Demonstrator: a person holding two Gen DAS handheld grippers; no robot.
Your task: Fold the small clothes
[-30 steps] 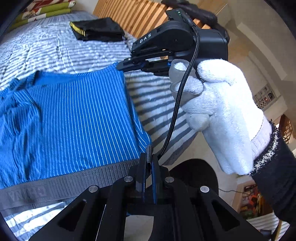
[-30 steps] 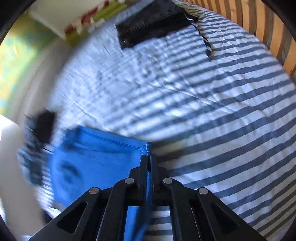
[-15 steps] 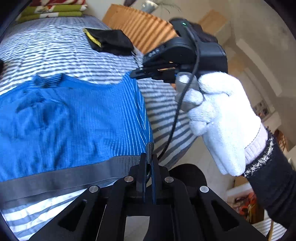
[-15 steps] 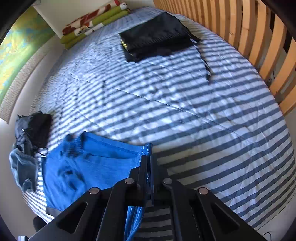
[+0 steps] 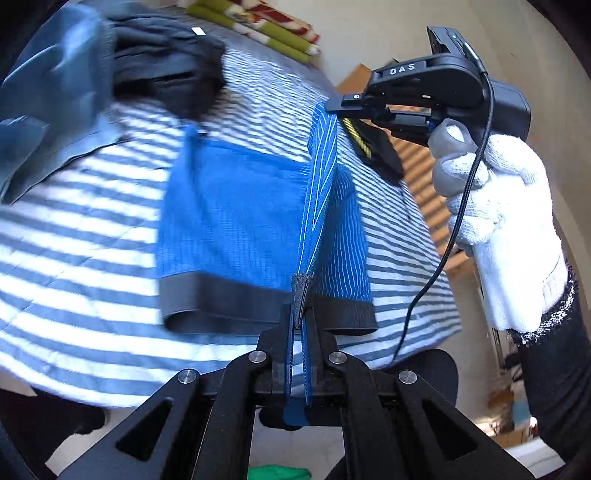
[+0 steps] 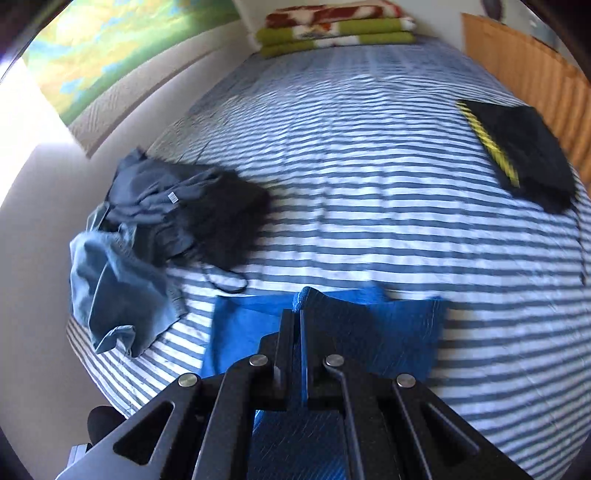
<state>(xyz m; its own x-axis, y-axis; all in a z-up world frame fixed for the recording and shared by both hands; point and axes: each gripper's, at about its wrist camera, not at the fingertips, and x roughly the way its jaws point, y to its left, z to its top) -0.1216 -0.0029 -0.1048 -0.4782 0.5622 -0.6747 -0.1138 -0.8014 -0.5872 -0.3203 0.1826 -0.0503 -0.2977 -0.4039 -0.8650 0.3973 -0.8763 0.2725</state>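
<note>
Blue pinstriped shorts (image 5: 236,218) with a grey waistband (image 5: 221,301) lie on the striped bed. My left gripper (image 5: 301,314) is shut on the waistband's right corner. My right gripper (image 5: 332,105), held by a white-gloved hand (image 5: 506,229), is shut on the far hem corner. The right edge of the shorts stands lifted as a taut flap (image 5: 321,177) between the two grippers, over the rest of the garment. In the right wrist view, my right gripper (image 6: 298,321) pinches the blue fabric (image 6: 388,332), which spreads on the bed below it.
A heap of dark and grey-blue clothes (image 6: 155,229) lies left of the shorts. A folded black garment with a yellow band (image 6: 524,155) sits at the far right near the slatted wooden rail (image 6: 535,66). Folded green and red blankets (image 6: 336,29) lie at the head of the striped bed (image 6: 369,192).
Both grippers have lifted the right side of the shorts and swung it leftward over the garment. The flat spread cloth now has a raised flap, and the views have turned toward the clothes heap.
</note>
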